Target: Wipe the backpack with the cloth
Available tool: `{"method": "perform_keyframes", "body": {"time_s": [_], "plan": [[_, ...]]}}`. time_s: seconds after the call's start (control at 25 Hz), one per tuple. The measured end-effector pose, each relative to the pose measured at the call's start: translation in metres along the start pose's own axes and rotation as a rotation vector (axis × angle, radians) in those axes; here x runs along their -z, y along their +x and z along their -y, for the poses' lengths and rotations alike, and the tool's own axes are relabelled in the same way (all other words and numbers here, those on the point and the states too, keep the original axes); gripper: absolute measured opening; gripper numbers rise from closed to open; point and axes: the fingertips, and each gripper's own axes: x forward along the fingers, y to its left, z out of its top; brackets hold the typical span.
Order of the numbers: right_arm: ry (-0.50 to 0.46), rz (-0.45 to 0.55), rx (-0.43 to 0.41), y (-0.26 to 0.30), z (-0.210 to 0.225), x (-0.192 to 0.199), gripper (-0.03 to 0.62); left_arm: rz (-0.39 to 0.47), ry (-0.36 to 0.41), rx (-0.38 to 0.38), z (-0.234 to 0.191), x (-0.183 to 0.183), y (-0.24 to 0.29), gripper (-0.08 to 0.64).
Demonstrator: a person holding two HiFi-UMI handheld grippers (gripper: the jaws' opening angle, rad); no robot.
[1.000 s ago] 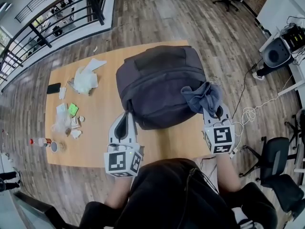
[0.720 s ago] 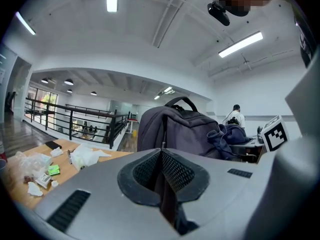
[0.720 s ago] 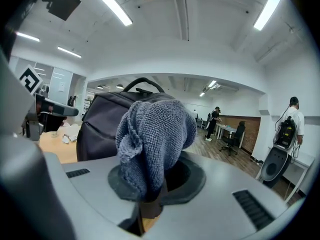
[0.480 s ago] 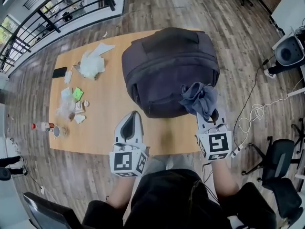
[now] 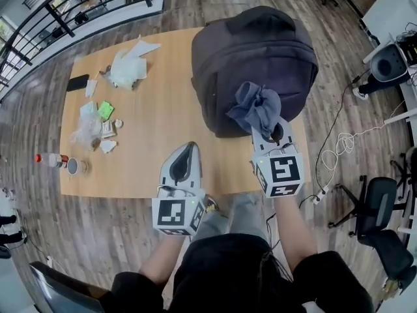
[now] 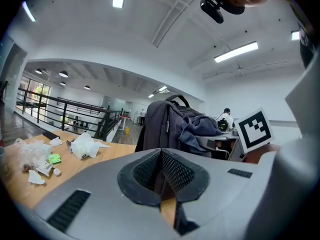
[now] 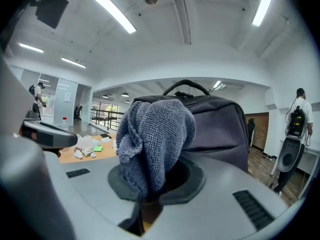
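Looking down from the head view, I'm seeing the backpack (image 5: 254, 51) standing upright on the wooden tabletop (image 5: 150, 162), carry handle up top. I'm holding the right gripper (image 5: 268, 128) clamped on the grey cloth (image 5: 256, 106). Its own view is showing the terry bunched btwn the jaws and ballooning out above them. The cloth is sitting at the backpack's near face, low on its right side. It's looking like contact w/ the fabric, but I'm not able to confirm that.

The left gripper (image 5: 188, 146) is hovering over the tabletop just left of the backpack's near edge, apart from it, jaws pressed together w/ nothing btwn them.

Further left of the backpack, misc clutter is lying on the tabletop: a crumpled white wrapper (image 5: 127, 67), a black phone (image 5: 77, 82), a green packet (image 5: 105, 110) and small scraps. Well left of the backpack, nr the tabletop edge, a small bottle (image 5: 51, 158) is sitting beside a cup (image 5: 75, 167). A black office chair (image 5: 374, 214) is standing on the floor right of the backpack.
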Motion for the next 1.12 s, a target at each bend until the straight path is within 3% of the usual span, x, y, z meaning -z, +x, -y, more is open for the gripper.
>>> {"method": "perform_keyframes", "body": {"time_s": [0.36, 0.52, 0.88, 1.12], "plan": [[-0.065, 0.095, 0.031, 0.006, -0.036, -0.006, 0.044, -0.013, -0.012, 0.018, -0.012, 0.014, -0.025, 0.017], [-0.045, 0.159, 0.027, 0.001, -0.041, 0.007, 0.044, -0.033, -0.007, 0.026, -0.008, 0.02, -0.026, 0.017], [-0.08, 0.012, -0.024, 0.001, -0.065, 0.076, 0.044, -0.067, 0.017, 0.051, 0.004, 0.034, -0.026, 0.017], [-0.056, -0.022, -0.055, -0.006, -0.052, 0.084, 0.044, -0.085, 0.03, 0.059, 0.014, 0.04, -0.023, 0.017]]}}
